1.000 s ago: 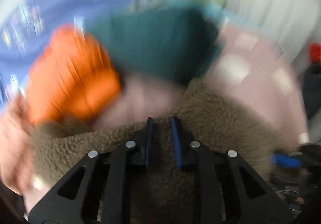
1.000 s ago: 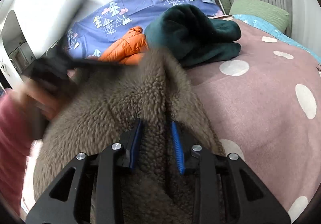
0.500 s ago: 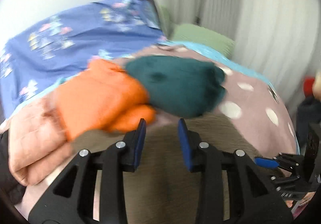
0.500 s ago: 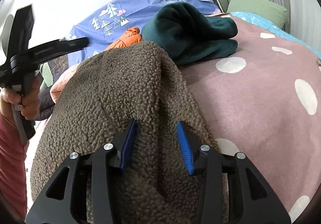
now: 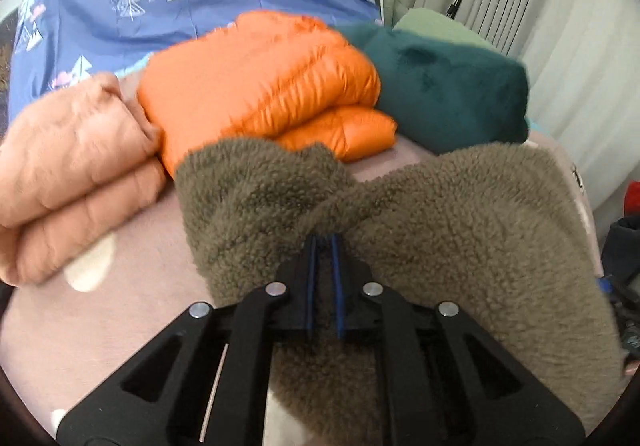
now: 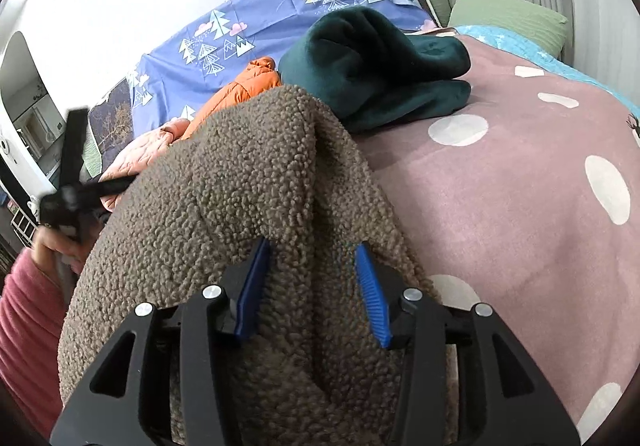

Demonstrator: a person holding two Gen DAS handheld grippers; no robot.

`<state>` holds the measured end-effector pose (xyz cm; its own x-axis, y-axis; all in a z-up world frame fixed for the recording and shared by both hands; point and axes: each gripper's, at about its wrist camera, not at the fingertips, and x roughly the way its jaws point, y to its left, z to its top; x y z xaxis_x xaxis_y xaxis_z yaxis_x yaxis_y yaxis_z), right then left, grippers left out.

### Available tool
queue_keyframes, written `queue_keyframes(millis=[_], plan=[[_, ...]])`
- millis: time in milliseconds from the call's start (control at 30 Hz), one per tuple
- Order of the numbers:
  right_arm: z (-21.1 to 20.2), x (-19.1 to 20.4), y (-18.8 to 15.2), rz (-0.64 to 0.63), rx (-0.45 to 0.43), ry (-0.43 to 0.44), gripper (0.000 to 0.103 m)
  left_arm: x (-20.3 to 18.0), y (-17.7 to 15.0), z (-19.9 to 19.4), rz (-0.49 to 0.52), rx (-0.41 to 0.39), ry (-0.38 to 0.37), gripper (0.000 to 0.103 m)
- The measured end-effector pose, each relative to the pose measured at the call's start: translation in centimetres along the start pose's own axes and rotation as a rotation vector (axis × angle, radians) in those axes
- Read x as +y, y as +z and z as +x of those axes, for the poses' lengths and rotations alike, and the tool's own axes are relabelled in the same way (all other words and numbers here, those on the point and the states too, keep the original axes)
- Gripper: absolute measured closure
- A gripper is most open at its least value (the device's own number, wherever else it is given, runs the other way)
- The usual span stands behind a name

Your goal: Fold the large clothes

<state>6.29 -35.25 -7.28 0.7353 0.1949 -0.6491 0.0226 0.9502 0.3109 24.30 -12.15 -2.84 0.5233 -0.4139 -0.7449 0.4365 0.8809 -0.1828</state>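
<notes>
The left gripper [image 5: 325,242] was clamped on a bunched fold of the brown fleece [image 5: 460,230] at frame centre; the right gripper [image 6: 312,262] stood parted, fleece heaped between its fingers.

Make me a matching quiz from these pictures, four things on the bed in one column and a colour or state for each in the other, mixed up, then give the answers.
Column one:
1. puffer jacket
2. fleece garment
3. plush blanket
4. quilted coat

Column two:
A. dark teal
B. folded, peach pink
C. pinched in the left gripper
D. bright orange

Pairs: 1-D, 2-C, 3-A, 4-B
</notes>
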Motion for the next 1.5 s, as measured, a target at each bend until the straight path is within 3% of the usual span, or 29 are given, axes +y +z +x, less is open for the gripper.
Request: queue_keyframes(millis=[133, 167, 233, 300, 367, 433, 567, 633, 700, 733, 767, 800, 900, 933, 1000, 1067, 1133, 1233, 1267, 1300, 1333, 1500], plan=[[0.1, -0.3, 0.0, 0.016, 0.000, 0.014, 0.058, 0.5, 0.5, -3.5, -0.020, -0.111, -0.033, 0.081], [0.1, -0.3, 0.0, 0.015, -0.001, 0.013, 0.058, 0.9, 0.3, -3.0, -0.041, -0.096, -0.017, 0.077], [0.2, -0.2, 0.1, 0.016, 0.000, 0.024, 0.058, 1.5, -0.7, 1.4, -0.037, 0.047, 0.059, 0.077], [0.0, -0.1, 0.2, 0.009, -0.006, 0.004, 0.057, -0.1, -1.5, 1.6, 0.042, -0.005, 0.139, 0.080], [-0.1, -0.4, 0.0, 0.010, -0.008, 0.014, 0.057, -0.3, -0.5, 0.3, -0.012, 0.012, 0.135, 0.083], [0.0, -0.9, 0.1, 0.034, 0.000, 0.038, 0.056, -1.1, 0.4, -1.6, -0.001, -0.011, 0.117, 0.083], [0.1, -1.0, 0.1, 0.046, -0.005, 0.049, 0.055, -5.4, 1.8, -6.2, 0.074, -0.113, -0.052, 0.077], [0.0, -0.9, 0.0, 0.043, -0.011, 0.047, 0.055, -9.0, 2.1, -6.8, 0.151, -0.122, -0.139, 0.070], [-0.4, -1.1, 0.0, 0.048, -0.023, 0.062, 0.055, -11.9, 1.8, -4.6, 0.235, -0.041, -0.126, 0.056], [-1.1, -1.2, 0.0, 0.053, -0.025, 0.049, 0.055, -13.9, 0.6, -0.4, 0.297, 0.119, -0.066, 0.055], [-1.8, -1.4, -0.1, 0.049, -0.025, 0.012, 0.055, -15.2, -0.7, 2.0, 0.354, 0.147, 0.024, 0.054], [-3.2, -1.8, -0.3, 0.040, -0.050, -0.008, 0.056, -16.6, -1.4, 2.8, 0.413, 0.098, 0.101, 0.057], [-7.2, -2.6, -1.1, 0.027, -0.109, 0.081, 0.070, -17.0, -0.4, 2.2, 0.389, 0.116, 0.084, 0.058], [-7.8, -2.5, -1.6, 0.011, -0.109, 0.101, 0.070, -16.6, -0.5, 2.3, 0.384, 0.117, 0.075, 0.058], [-6.5, -2.4, -2.7, -0.015, -0.046, 0.063, 0.070, -15.8, -0.7, 2.3, 0.349, 0.116, 0.044, 0.058], [-4.2, -3.6, -4.0, 0.036, 0.011, 0.077, 0.059, -15.9, -0.9, 2.2, 0.354, 0.110, 0.049, 0.057], [-4.9, -5.2, -3.8, 0.141, 0.017, 0.137, 0.058, -16.4, -1.1, 2.2, 0.380, 0.090, 0.082, 0.057], [-6.9, -5.3, -3.6, 0.134, -0.009, 0.115, 0.054, -16.8, -1.5, 1.5, 0.405, 0.064, 0.123, 0.057], [-7.8, -5.2, -3.7, 0.111, -0.026, 0.090, 0.049, -16.6, -1.5, 1.3, 0.396, 0.062, 0.118, 0.057], [-8.4, -5.6, -3.8, 0.109, -0.036, 0.082, 0.034, -16.2, -1.5, 1.1, 0.382, 0.060, 0.104, 0.057], [-8.7, -6.2, -4.2, 0.139, -0.035, 0.097, 0.026, -15.9, -1.5, 1.0, 0.367, 0.058, 0.091, 0.057], [-6.5, -9.6, -5.6, 0.392, 0.064, 0.303, 0.022, -15.7, -1.6, 0.8, 0.361, 0.046, 0.093, 0.057]])
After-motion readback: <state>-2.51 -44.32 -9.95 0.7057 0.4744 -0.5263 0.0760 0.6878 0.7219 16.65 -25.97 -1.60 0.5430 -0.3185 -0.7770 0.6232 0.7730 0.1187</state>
